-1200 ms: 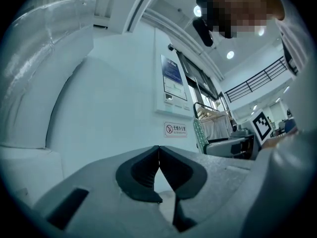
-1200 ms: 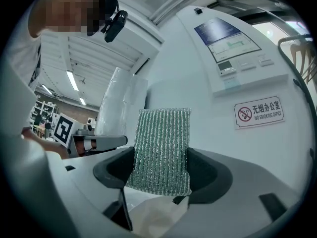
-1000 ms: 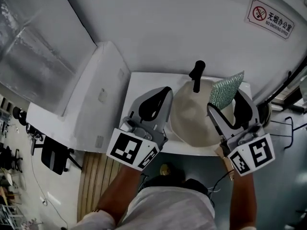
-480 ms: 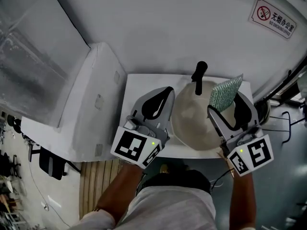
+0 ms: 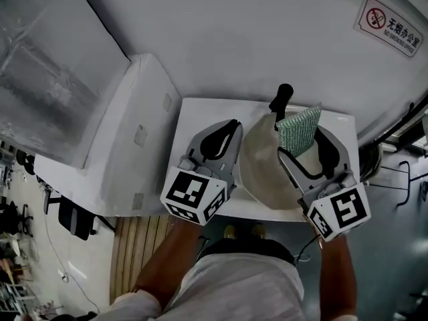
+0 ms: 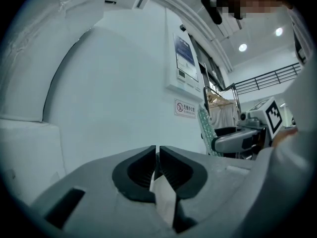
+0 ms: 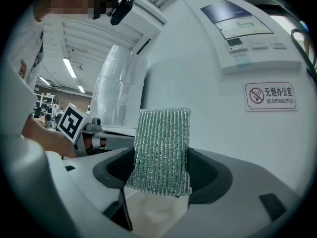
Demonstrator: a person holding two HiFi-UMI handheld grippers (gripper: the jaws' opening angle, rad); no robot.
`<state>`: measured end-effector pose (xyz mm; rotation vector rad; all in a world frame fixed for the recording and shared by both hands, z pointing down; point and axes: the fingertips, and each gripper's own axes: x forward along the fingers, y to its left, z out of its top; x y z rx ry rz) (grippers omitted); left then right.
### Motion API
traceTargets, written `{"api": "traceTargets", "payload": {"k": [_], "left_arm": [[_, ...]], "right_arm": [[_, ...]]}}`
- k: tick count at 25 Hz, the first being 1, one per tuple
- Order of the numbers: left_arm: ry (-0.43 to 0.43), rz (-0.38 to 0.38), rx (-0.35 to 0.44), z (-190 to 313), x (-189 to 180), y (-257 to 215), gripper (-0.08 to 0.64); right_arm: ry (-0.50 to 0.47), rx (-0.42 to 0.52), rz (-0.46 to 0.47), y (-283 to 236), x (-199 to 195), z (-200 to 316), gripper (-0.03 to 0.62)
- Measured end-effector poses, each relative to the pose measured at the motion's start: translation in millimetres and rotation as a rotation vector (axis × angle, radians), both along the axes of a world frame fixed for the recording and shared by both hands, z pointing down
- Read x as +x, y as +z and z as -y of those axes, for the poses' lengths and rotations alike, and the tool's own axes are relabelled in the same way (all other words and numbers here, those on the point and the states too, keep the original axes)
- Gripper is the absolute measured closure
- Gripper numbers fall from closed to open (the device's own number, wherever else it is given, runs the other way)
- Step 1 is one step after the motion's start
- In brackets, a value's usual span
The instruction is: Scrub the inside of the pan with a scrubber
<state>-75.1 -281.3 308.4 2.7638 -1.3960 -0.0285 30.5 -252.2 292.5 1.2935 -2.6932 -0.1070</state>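
Observation:
A cream pan (image 5: 261, 166) with a black handle (image 5: 281, 99) sits on a small white table (image 5: 200, 116). My right gripper (image 5: 304, 149) is shut on a green mesh scrubber (image 5: 299, 130), which stands upright above the pan's far right part. In the right gripper view the scrubber (image 7: 161, 150) fills the gap between the jaws, with the pan's cream inside (image 7: 156, 214) below it. My left gripper (image 5: 231, 131) hovers over the table just left of the pan, shut and empty. The left gripper view shows its jaws closed tip to tip, with the scrubber (image 6: 204, 128) off to the right.
A white cabinet (image 5: 127, 146) stands against the table's left side. The wall behind carries a no-smoking sign (image 5: 388, 20). Wooden floor slats (image 5: 134, 246) lie below left, and cables (image 5: 401, 172) hang at the right.
My right gripper has carried the scrubber leftward, from the pan's right rim to above its inside. The left gripper has stayed beside the pan.

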Motion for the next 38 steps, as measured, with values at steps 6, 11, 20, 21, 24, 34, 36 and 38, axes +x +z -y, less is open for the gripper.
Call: {"api": "traceTargets", "payload": {"k": [6, 11, 20, 21, 24, 34, 36, 38], "left_arm": [[-0.045, 0.039, -0.112, 2, -1, 37, 0.54], [-0.07, 0.073, -0.214, 1, -3, 72, 0.459], [-0.061, 0.151, -0.43, 0, -1, 137, 0.383], [-0.058, 0.159, -0.451, 0, 0, 144, 0.38], [-0.047, 0.178, -0.505, 0, 3, 161, 0.376], [-0.025, 0.198, -0.614, 4, 11, 193, 0.376], [-0.023, 0.205, -0.633, 5, 13, 197, 0.376], [-0.026, 0.21, -0.652, 6, 14, 202, 0.376]], "right_arm": [[-0.054, -0.074, -0.03, 30, -8, 0, 0.253], [-0.085, -0.122, -0.125, 64, -18, 1, 0.253], [-0.131, -0.262, -0.244, 119, -37, 8, 0.253], [-0.137, -0.277, -0.255, 125, -38, 9, 0.253], [-0.145, -0.318, -0.286, 142, -42, 13, 0.253], [-0.114, -0.443, -0.368, 193, -36, 27, 0.253], [-0.111, -0.462, -0.376, 200, -35, 29, 0.253], [-0.109, -0.476, -0.38, 206, -35, 32, 0.253]]}}
